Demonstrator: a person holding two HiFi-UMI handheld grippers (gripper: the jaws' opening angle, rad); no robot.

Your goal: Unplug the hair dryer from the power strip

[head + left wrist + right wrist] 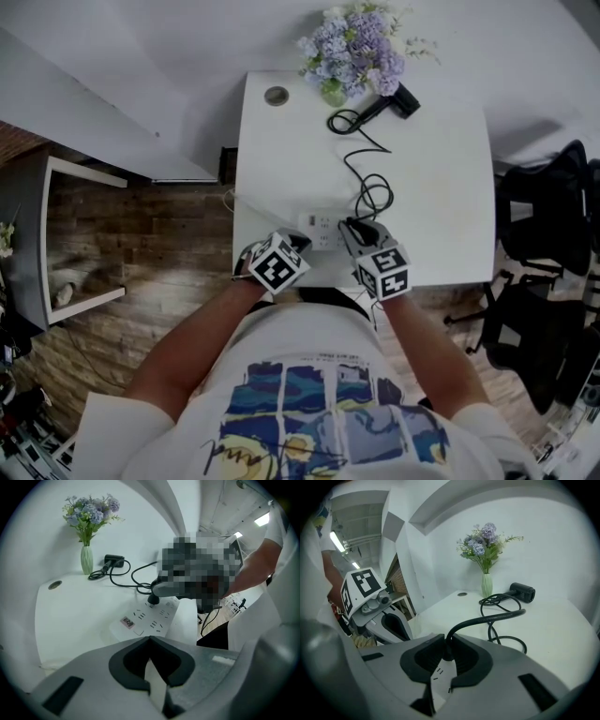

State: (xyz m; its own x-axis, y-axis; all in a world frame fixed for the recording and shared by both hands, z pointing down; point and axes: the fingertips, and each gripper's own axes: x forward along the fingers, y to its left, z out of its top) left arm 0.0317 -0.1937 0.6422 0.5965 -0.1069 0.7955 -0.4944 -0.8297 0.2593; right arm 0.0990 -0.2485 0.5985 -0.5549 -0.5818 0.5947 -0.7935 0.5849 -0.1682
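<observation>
A white power strip (pixel 319 231) (pixel 145 620) lies near the front edge of the white table (pixel 441 187). A black plug (pixel 444 652) (pixel 153 599) stands in the strip, and my right gripper (pixel 357 231) (pixel 445 651) is shut on it, one pad on each side. The black cord (pixel 370 169) (pixel 492 618) loops back to the black hair dryer (pixel 401 99) (pixel 522 592) (pixel 115 560) lying at the far side. My left gripper (pixel 297 242) (pixel 150 639) is shut, its tips together at the strip's left end. A mosaic patch hides most of the right gripper in the left gripper view.
A vase of purple flowers (pixel 352 47) (pixel 86 559) (pixel 486 585) stands at the back beside the dryer. A round cable hole (pixel 277 95) sits in the table's far left corner. Black chairs (pixel 544 216) stand to the right, and a low shelf (pixel 56 234) to the left.
</observation>
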